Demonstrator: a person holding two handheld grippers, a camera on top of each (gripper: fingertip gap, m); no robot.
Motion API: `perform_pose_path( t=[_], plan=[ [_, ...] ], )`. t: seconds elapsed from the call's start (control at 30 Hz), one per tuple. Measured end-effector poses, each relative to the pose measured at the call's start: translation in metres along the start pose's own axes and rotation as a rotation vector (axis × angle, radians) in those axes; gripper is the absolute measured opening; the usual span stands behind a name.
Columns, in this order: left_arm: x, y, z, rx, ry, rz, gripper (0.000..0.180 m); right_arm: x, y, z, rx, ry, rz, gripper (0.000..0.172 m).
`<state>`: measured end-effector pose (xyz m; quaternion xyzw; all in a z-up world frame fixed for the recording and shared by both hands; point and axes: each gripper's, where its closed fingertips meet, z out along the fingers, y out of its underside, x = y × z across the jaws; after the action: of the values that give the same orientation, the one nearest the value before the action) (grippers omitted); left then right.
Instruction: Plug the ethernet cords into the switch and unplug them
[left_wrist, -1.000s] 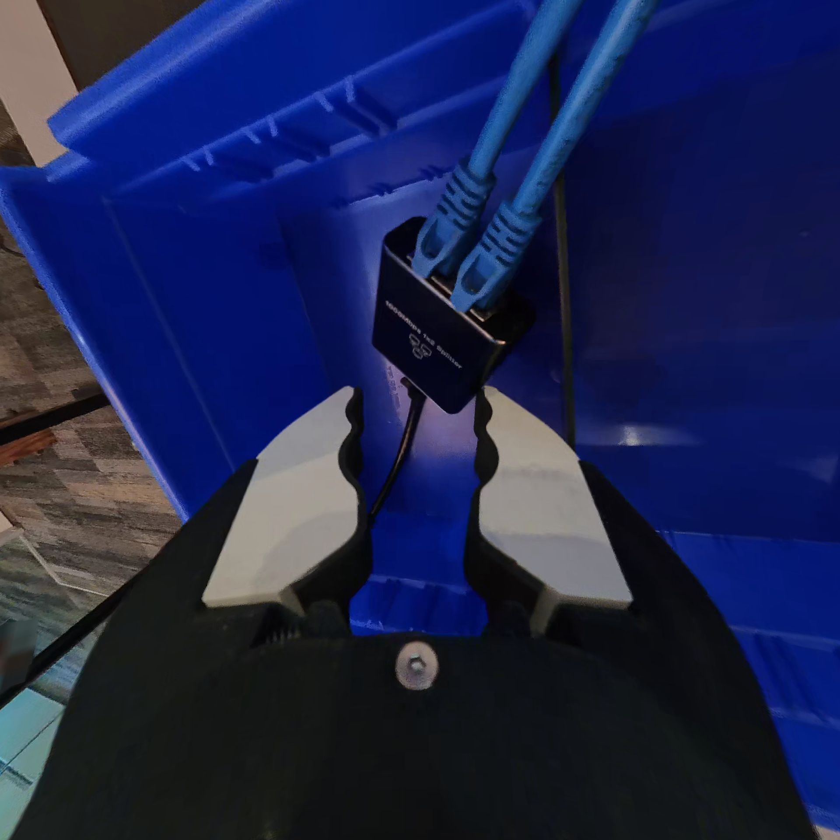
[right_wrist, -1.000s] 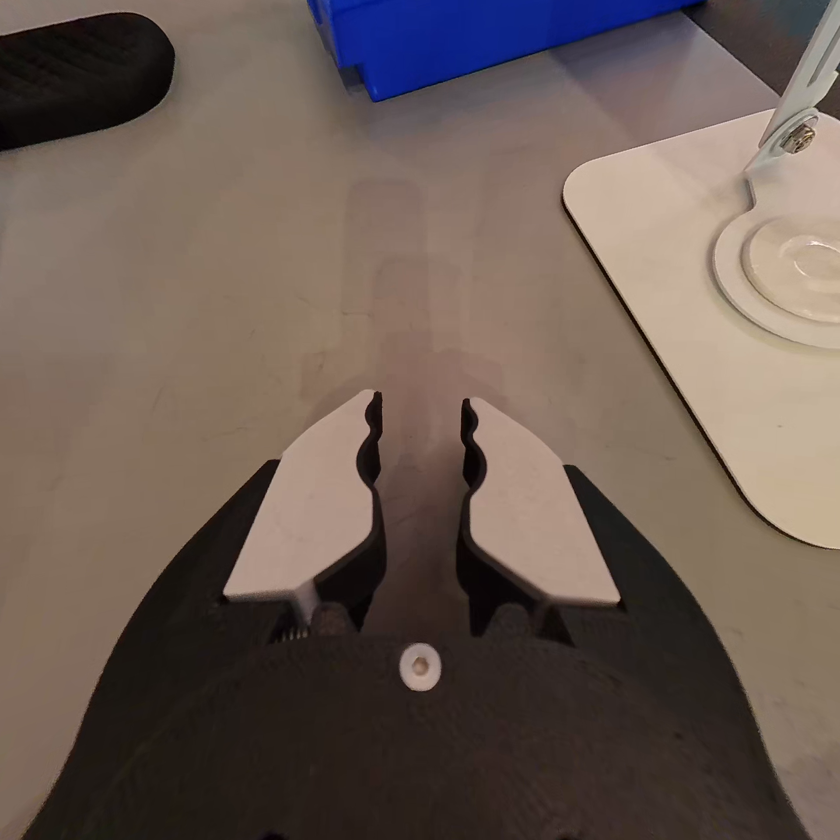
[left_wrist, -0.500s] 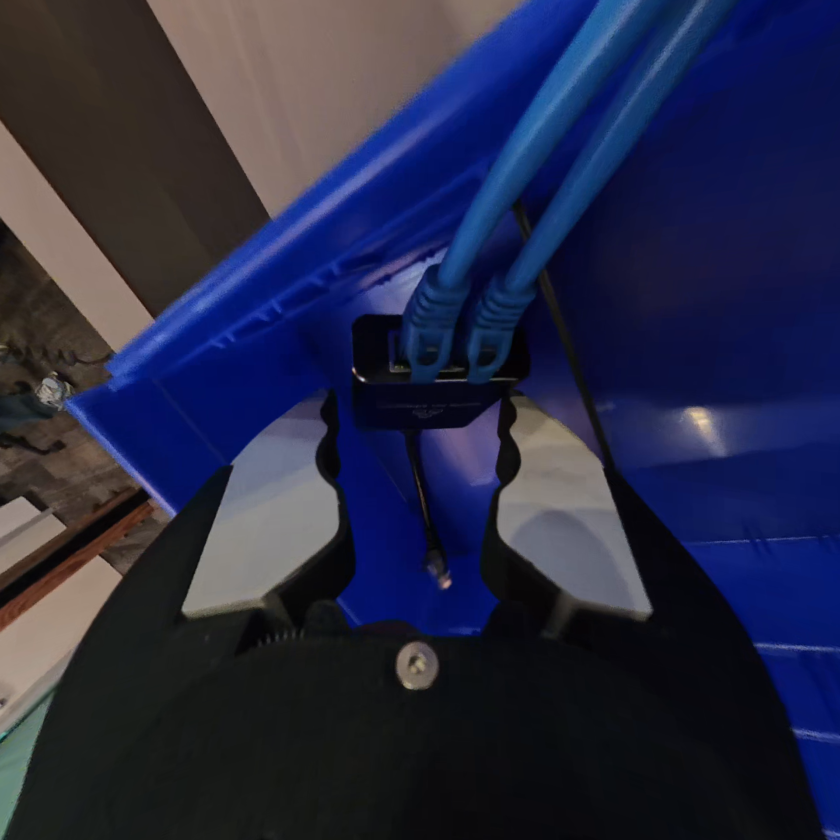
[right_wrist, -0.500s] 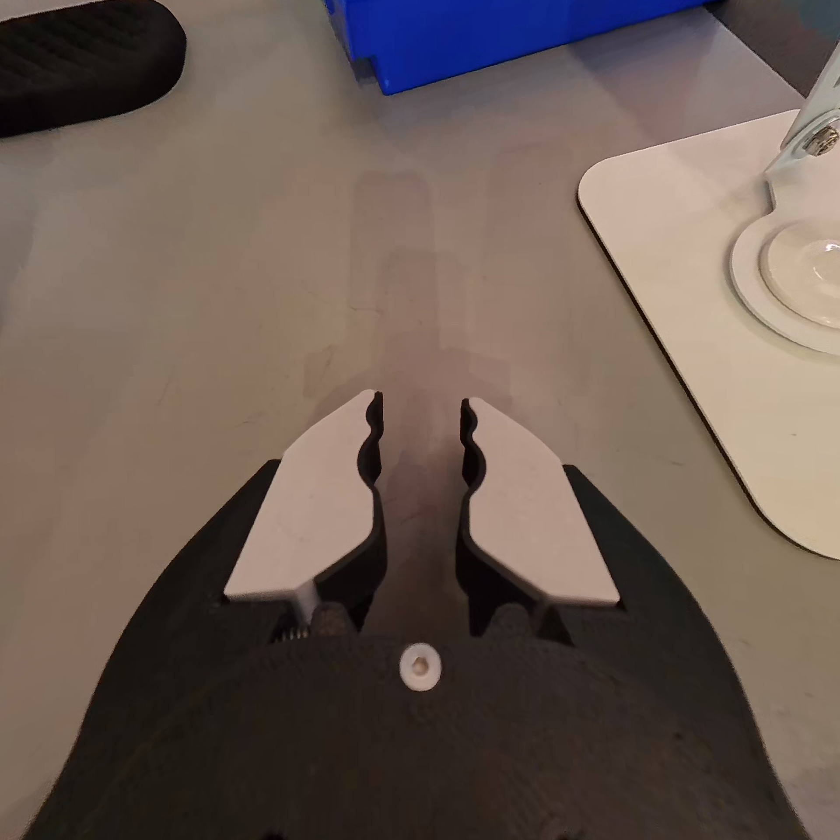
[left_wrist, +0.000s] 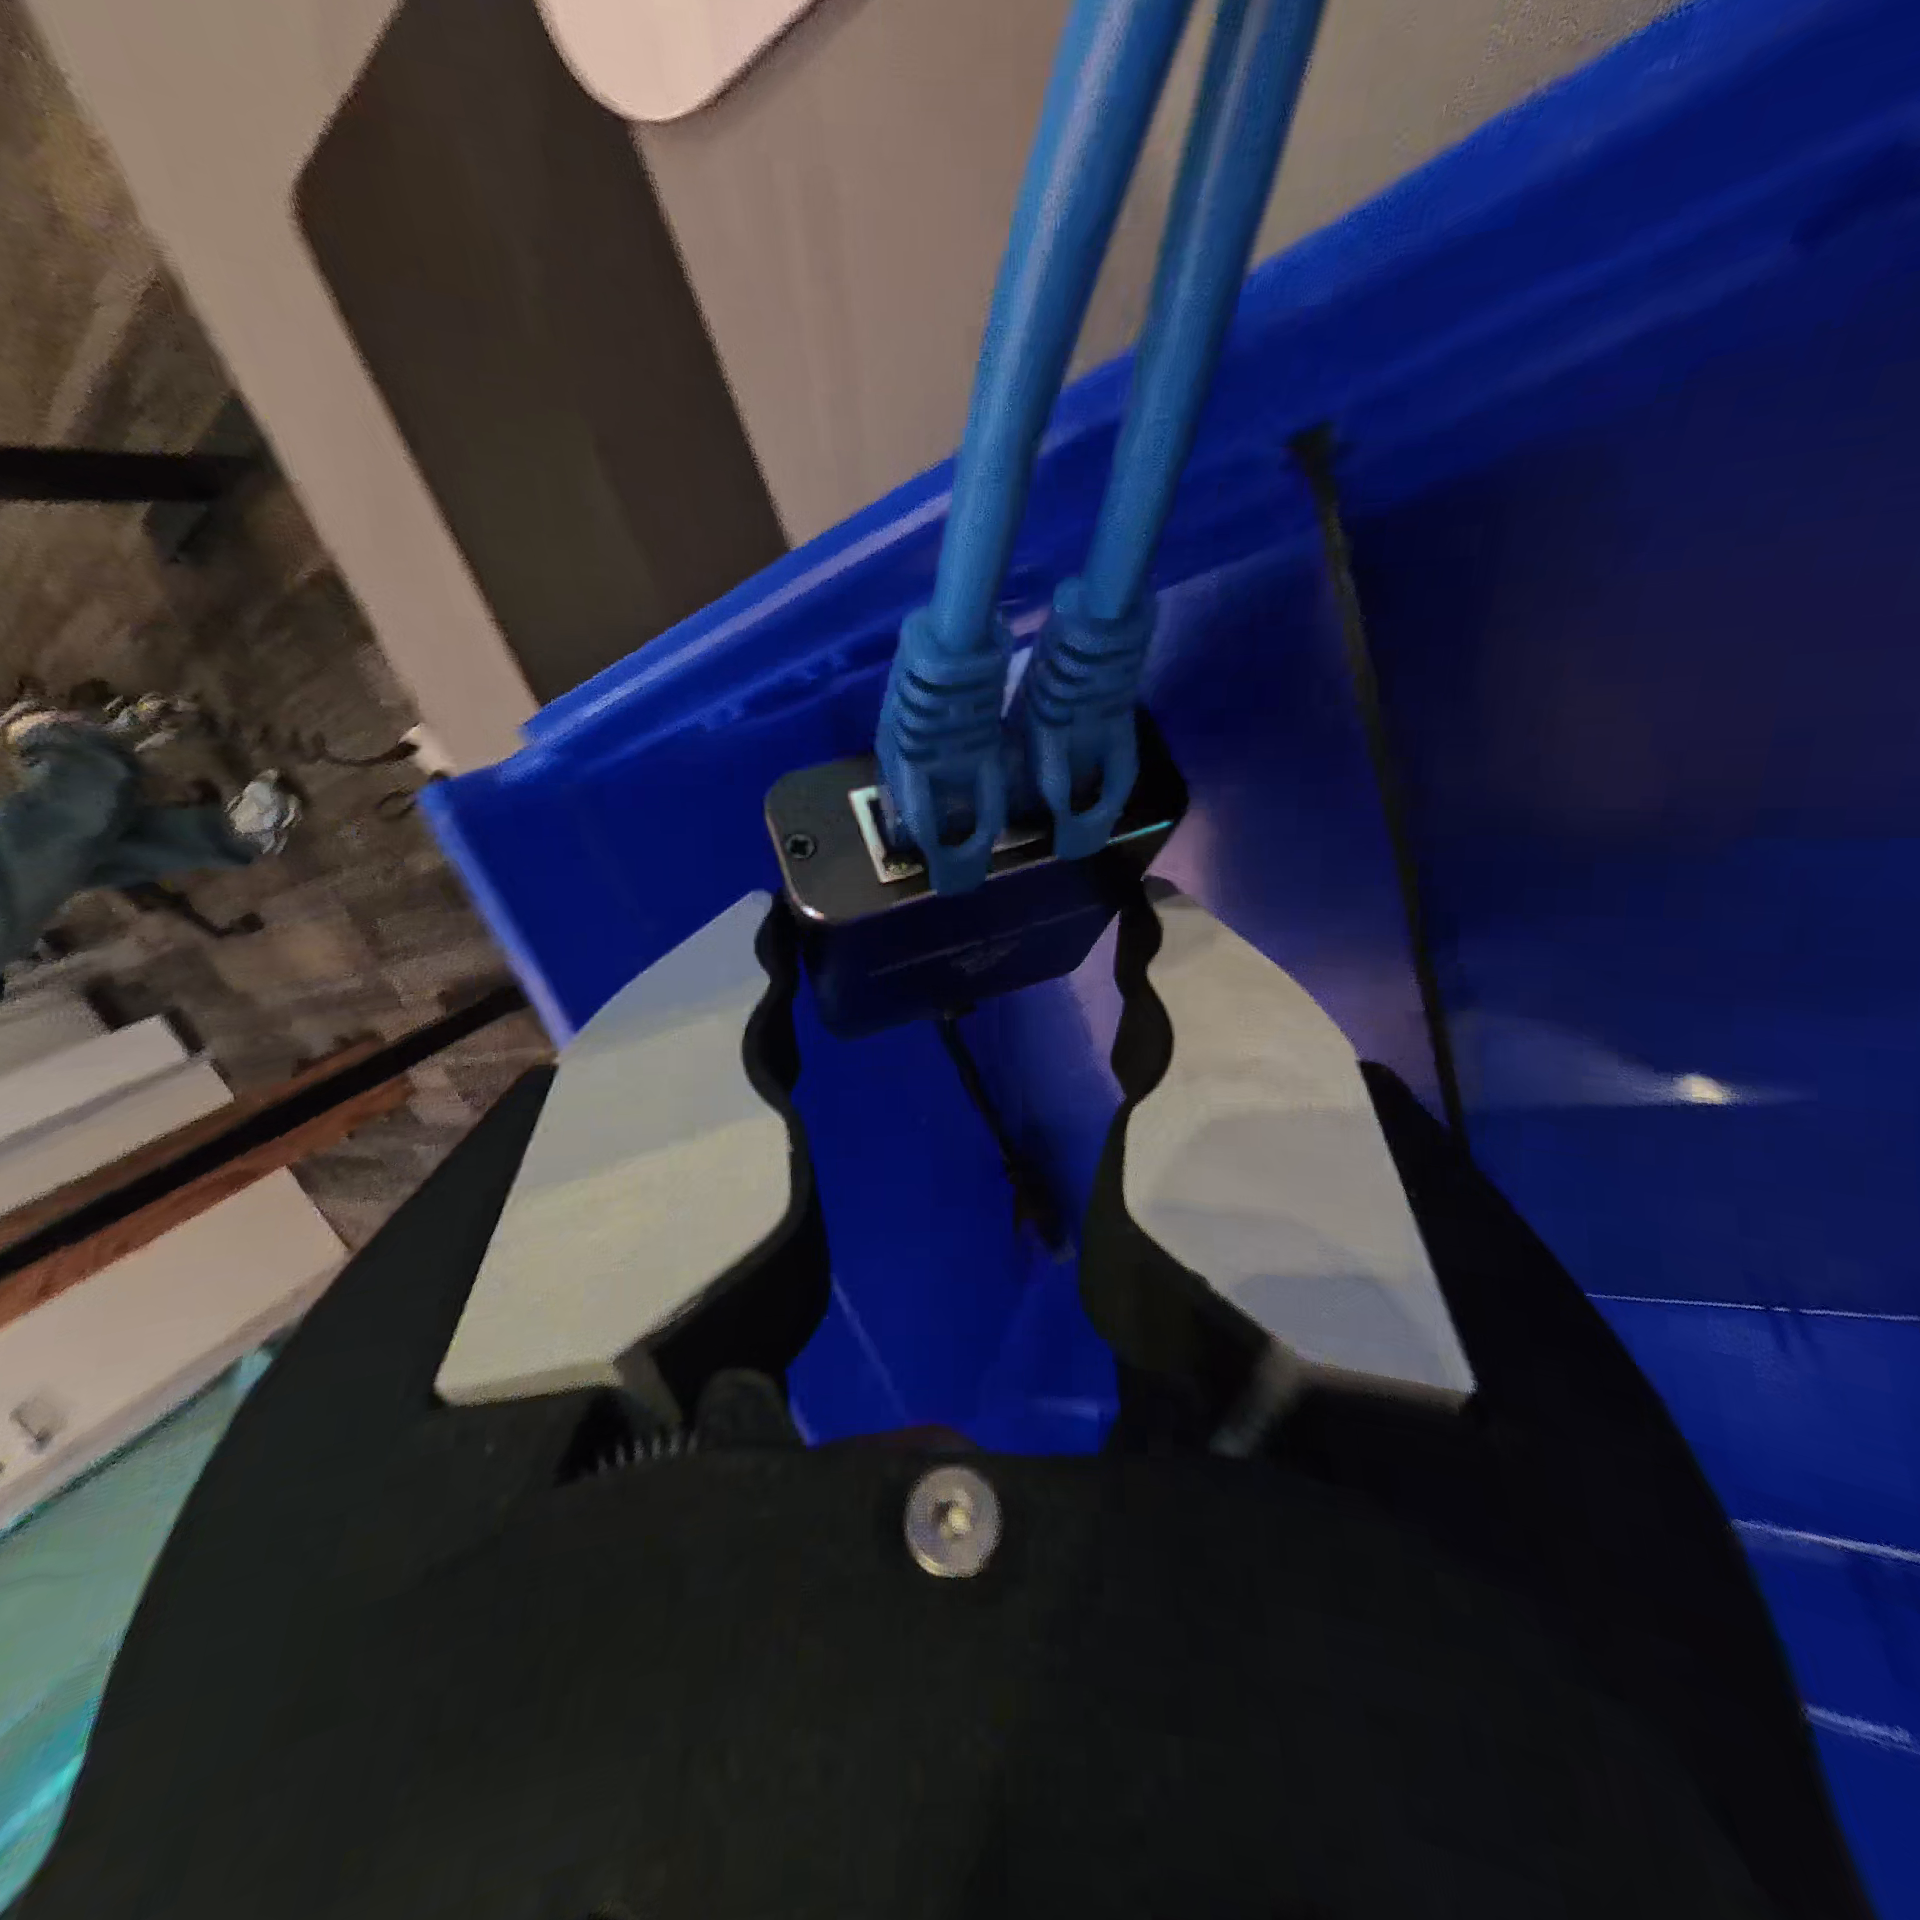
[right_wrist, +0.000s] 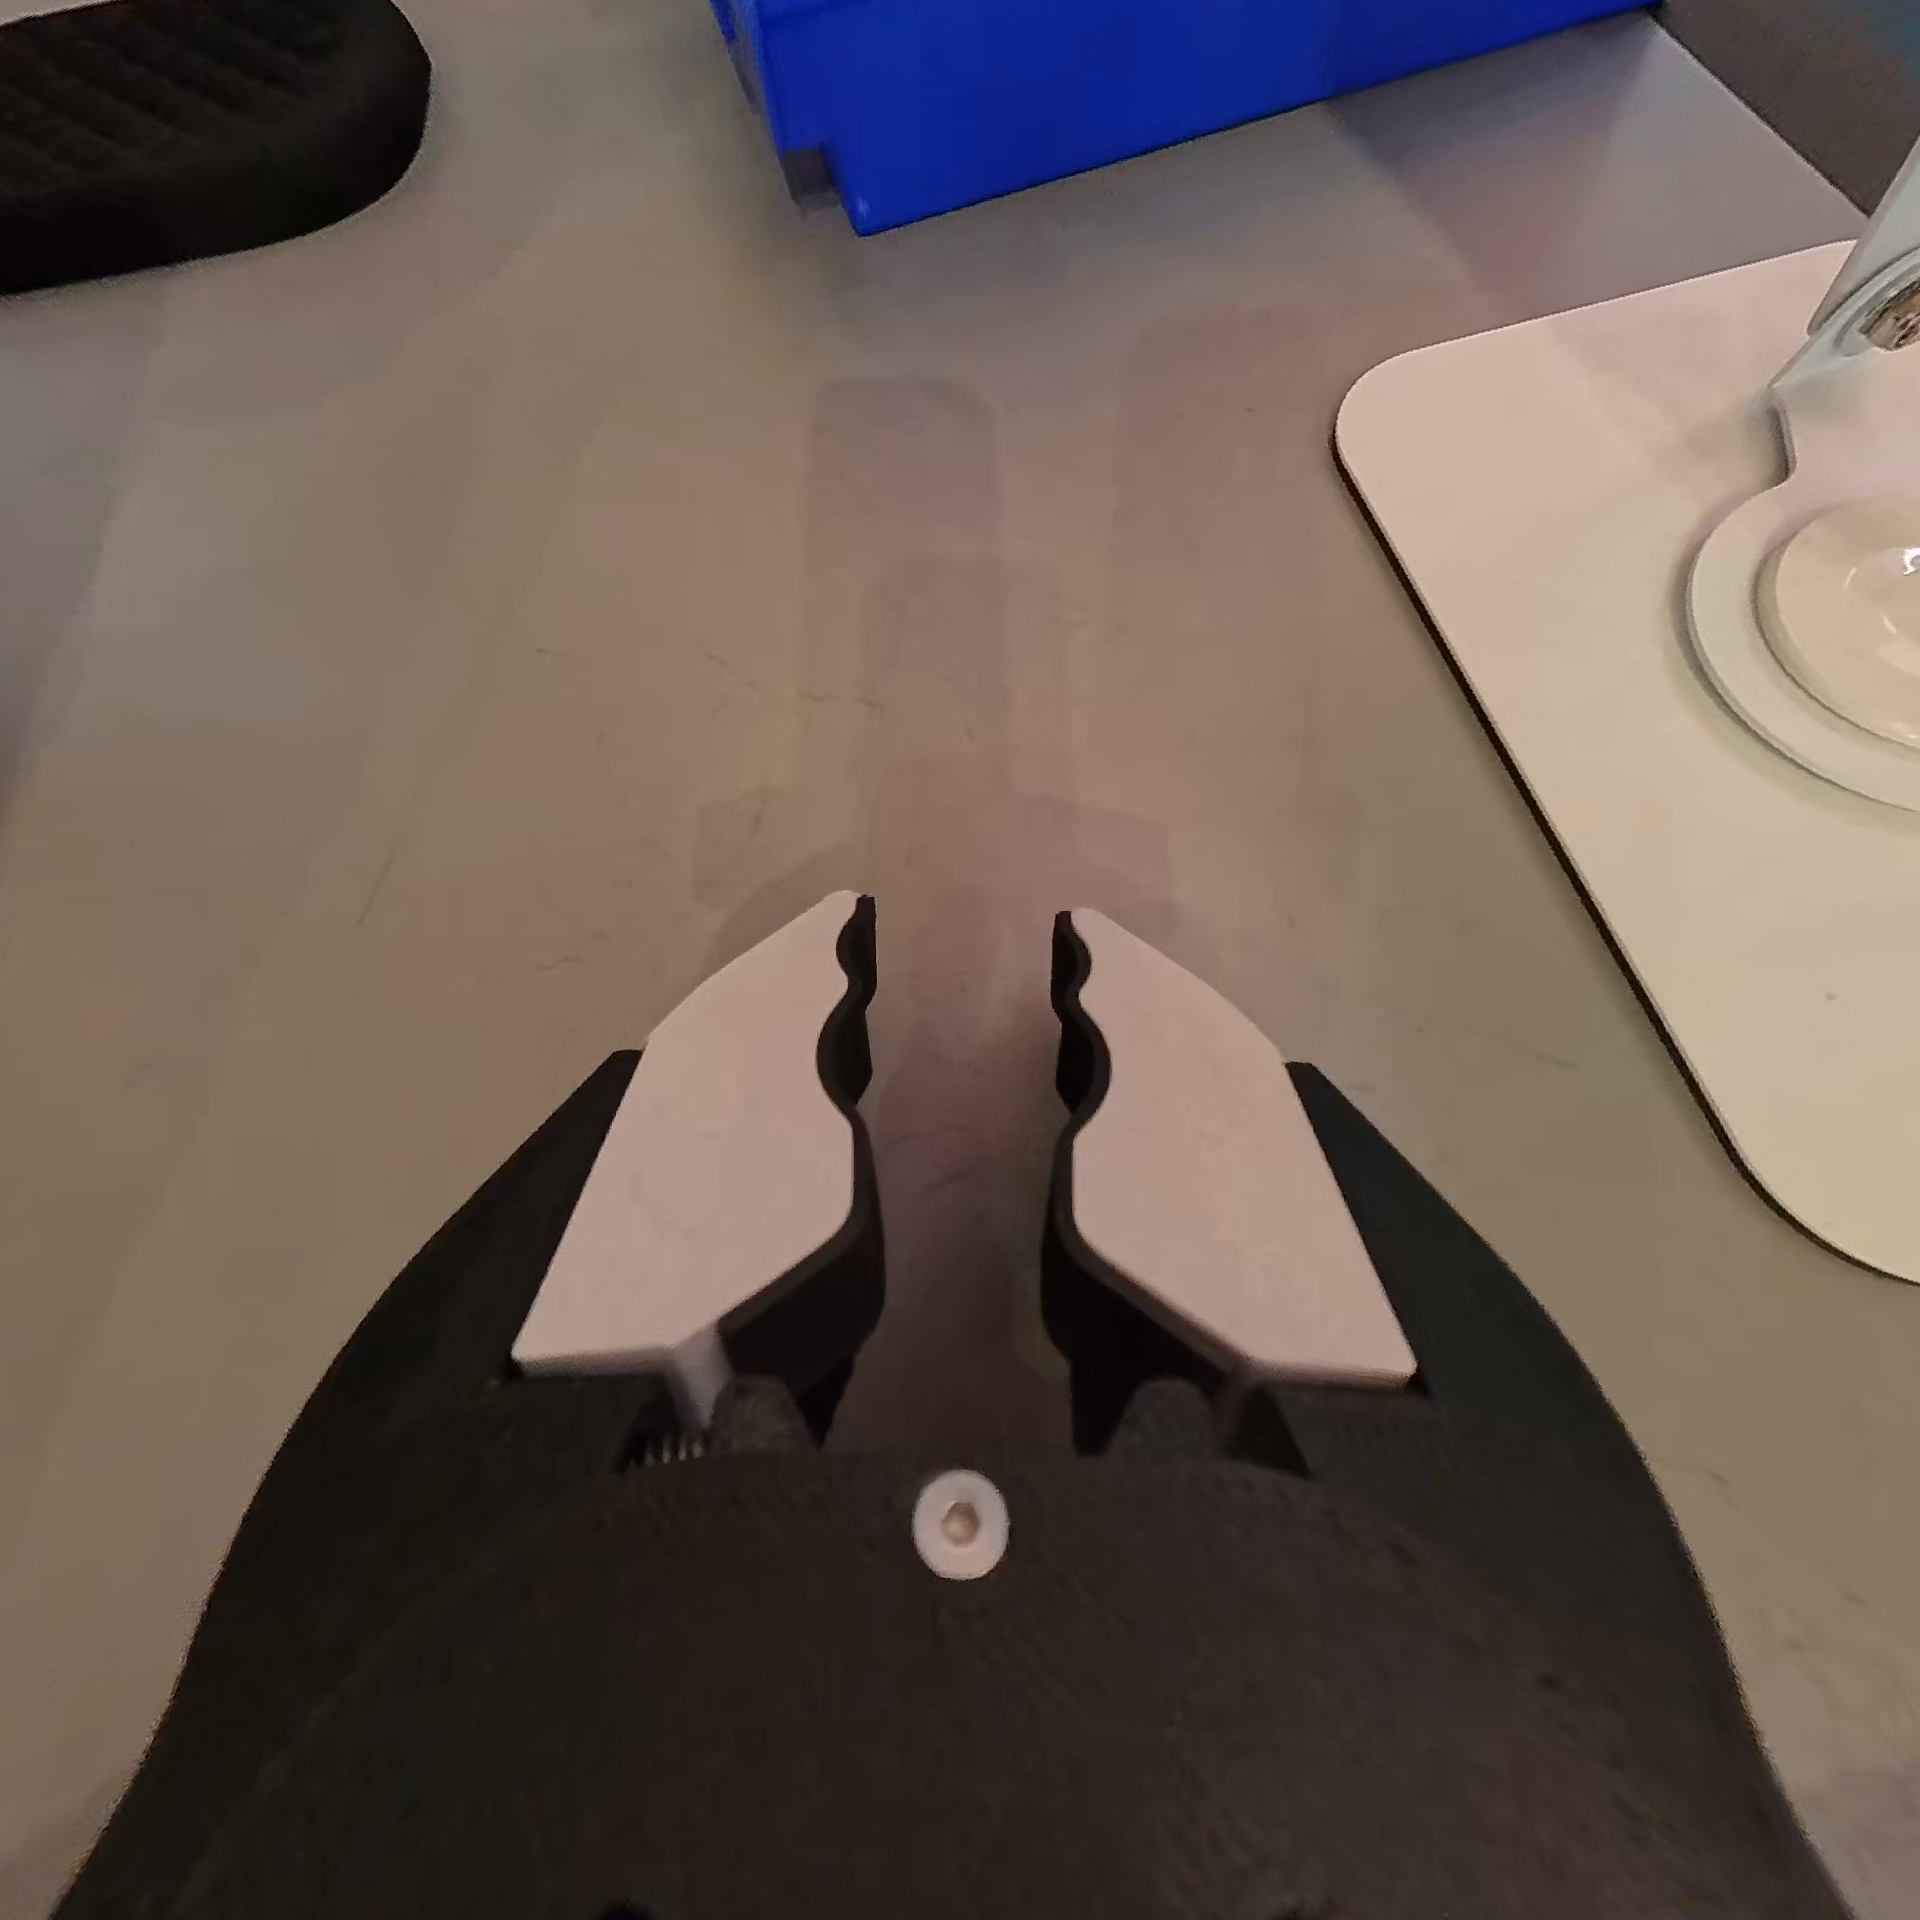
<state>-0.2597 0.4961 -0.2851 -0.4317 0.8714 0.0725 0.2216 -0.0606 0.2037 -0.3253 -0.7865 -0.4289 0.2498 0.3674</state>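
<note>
Against blue bin (left_wrist: 1662, 727), black switch (left_wrist: 966, 914) with two blue cords (left_wrist: 1091, 416).

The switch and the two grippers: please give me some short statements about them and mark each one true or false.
1. Two blue cords are plugged into the black switch. True.
2. The switch lies on the grey table. False: it is in front of the blue bin, between the left gripper's fingers.
3. The right gripper holds a cord. False: its fingers are apart, with only the table between them.
4. A thin black wire hangs from the switch's underside. True.
5. A white stand base lies right of the right gripper. True.
</note>
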Motion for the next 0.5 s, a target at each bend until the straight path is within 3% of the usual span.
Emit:
perform_pose_path(
  t=[0.27,0.5],
  plan=[
    [-0.016,0.021,-0.077,-0.091,-0.202,-0.162,0.059,0.002,0.001,0.001,-0.007,0.02,-0.003,0.034],
    [0.0,0.006,-0.161,-0.126,-0.259,-0.257,0.058,0.003,-0.001,-0.001,0.012,0.038,-0.007,0.036]
  ],
)
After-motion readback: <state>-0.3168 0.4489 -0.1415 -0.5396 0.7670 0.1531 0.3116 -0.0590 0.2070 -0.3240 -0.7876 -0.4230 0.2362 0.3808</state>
